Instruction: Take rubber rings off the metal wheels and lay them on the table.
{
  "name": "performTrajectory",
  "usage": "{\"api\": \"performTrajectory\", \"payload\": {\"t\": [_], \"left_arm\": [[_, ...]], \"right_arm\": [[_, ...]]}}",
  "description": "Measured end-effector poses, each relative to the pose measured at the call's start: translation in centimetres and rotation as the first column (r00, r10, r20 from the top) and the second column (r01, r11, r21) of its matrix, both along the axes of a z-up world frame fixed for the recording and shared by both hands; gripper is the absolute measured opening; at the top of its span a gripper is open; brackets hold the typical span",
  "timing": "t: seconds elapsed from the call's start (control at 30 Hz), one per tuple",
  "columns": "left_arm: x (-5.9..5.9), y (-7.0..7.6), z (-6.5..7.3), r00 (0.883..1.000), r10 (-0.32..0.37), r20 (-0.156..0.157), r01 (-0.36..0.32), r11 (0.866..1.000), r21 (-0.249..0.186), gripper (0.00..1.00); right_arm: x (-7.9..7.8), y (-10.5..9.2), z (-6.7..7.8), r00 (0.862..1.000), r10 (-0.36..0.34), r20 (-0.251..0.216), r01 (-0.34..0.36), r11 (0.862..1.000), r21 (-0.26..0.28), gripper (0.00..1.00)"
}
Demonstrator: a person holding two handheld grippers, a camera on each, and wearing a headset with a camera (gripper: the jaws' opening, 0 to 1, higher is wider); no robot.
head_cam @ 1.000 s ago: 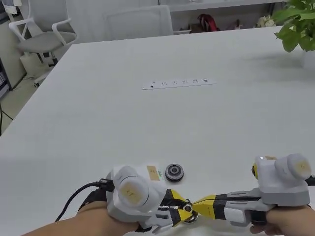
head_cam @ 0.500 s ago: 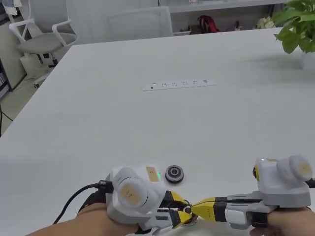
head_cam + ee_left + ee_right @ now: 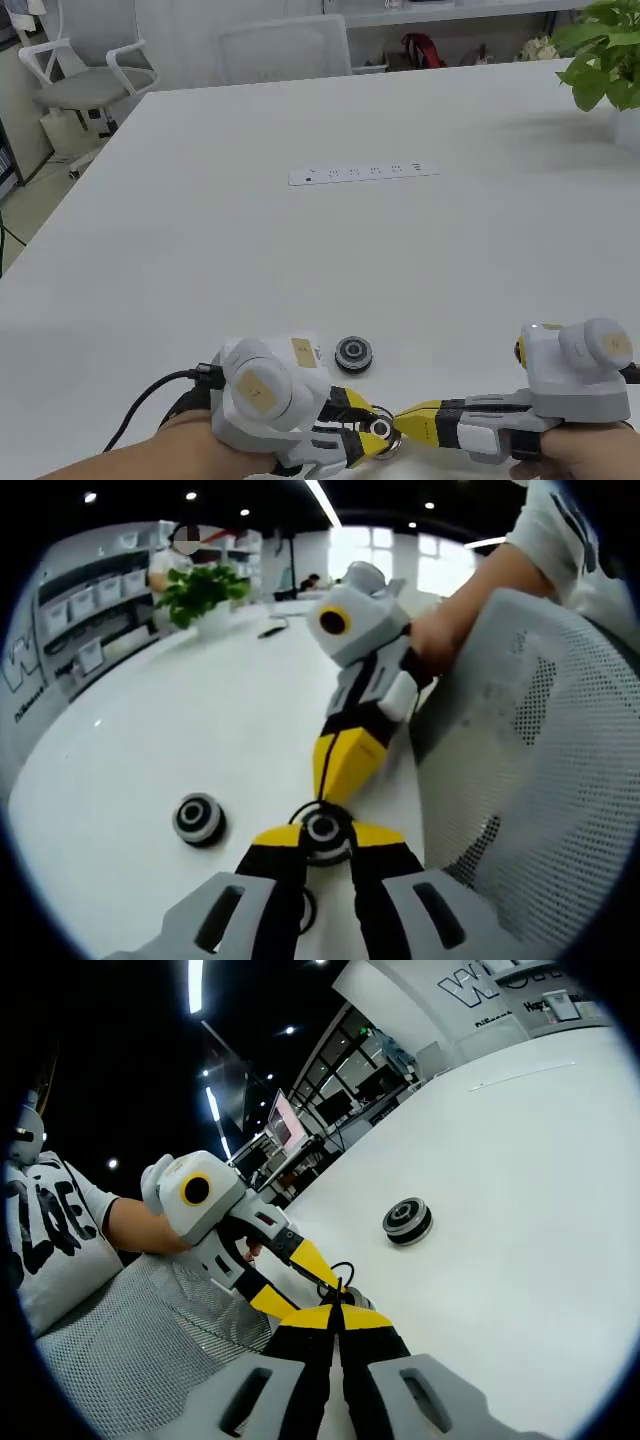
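At the table's near edge my left gripper (image 3: 372,434) is shut on a small metal wheel (image 3: 381,430), which sits between its yellow jaws (image 3: 325,828). My right gripper (image 3: 400,414) comes in from the right with its yellow tips pressed together against that wheel. In the right gripper view its jaws are shut on a thin black rubber ring (image 3: 341,1268) looping off the wheel. A second wheel (image 3: 354,352) wearing its black ring lies flat on the white table (image 3: 300,260), just beyond the grippers (image 3: 199,818) (image 3: 407,1220).
A white power strip (image 3: 364,171) lies mid-table. A potted plant (image 3: 605,55) stands at the far right corner. Office chairs (image 3: 95,80) stand beyond the far edge. A mesh chair back (image 3: 540,760) is close behind the grippers. A black cable (image 3: 150,400) trails from the left gripper.
Both grippers stay together at the held wheel, with only a slight roll of the left one. The second wheel has not moved.
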State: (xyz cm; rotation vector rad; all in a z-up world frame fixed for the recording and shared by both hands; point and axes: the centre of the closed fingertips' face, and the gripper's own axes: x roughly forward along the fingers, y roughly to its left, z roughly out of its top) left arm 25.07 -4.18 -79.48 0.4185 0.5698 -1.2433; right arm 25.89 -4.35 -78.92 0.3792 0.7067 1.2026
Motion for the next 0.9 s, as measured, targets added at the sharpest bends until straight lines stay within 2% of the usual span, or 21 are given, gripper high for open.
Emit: {"api": "performTrajectory", "payload": {"t": [0.1, 0.3, 0.63, 0.8, 0.9], "left_arm": [[-0.4, 0.0, 0.1, 1.000, -0.023, 0.003, 0.023, 1.000, 0.003, 0.24], [-0.7, -0.1, 1.4, 0.999, -0.037, -0.001, 0.037, 0.998, -0.042, 0.29], [-1.4, 1.3, 2.8, 0.999, -0.049, 0.022, 0.051, 0.997, -0.062, 0.38], [-1.3, 1.8, 3.8, 0.998, -0.044, 0.039, 0.047, 0.995, -0.083, 0.45], [-1.2, 2.1, 4.4, 0.999, -0.034, 0.038, 0.038, 0.994, -0.099, 0.48]], "right_arm": [[0.1, 0.0, 0.1, 1.000, -0.002, 0.000, 0.002, 1.000, 0.004, 0.00], [0.1, -0.1, 0.2, 1.000, -0.005, -0.002, 0.005, 1.000, 0.013, 0.00], [0.2, 0.0, 0.4, 1.000, -0.008, -0.008, 0.008, 0.999, 0.034, 0.00], [0.1, 0.0, 0.6, 1.000, -0.003, -0.010, 0.004, 0.999, 0.043, 0.00], [-0.1, 0.0, 0.6, 1.000, 0.001, -0.012, -0.001, 0.999, 0.044, 0.00]]}}
